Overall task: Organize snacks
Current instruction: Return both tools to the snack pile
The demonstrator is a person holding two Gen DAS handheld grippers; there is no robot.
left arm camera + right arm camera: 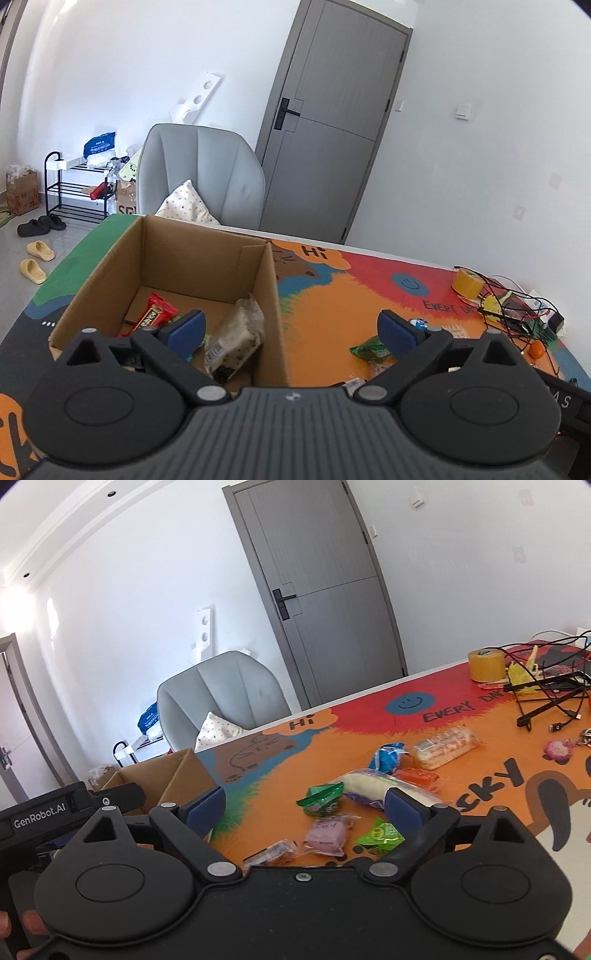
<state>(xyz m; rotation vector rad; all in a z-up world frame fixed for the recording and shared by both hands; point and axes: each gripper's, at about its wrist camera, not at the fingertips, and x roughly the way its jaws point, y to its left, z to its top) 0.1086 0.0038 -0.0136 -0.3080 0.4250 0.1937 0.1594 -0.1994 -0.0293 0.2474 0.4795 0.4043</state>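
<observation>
Both jaws stand spread and empty, left gripper (pixel 291 328) over the cardboard box (pixel 275 295), right gripper (pixel 304 805) above loose snack packets (pixel 327 836) on the table; light, crinkly, slippery wrappers are best pinched mid-body.

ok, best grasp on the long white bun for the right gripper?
Pinch the white bun across its narrow middle, coming down from above with the right gripper open. It lies flat and elongated, and its ends are crowded by the green pack and orange pack.
</observation>
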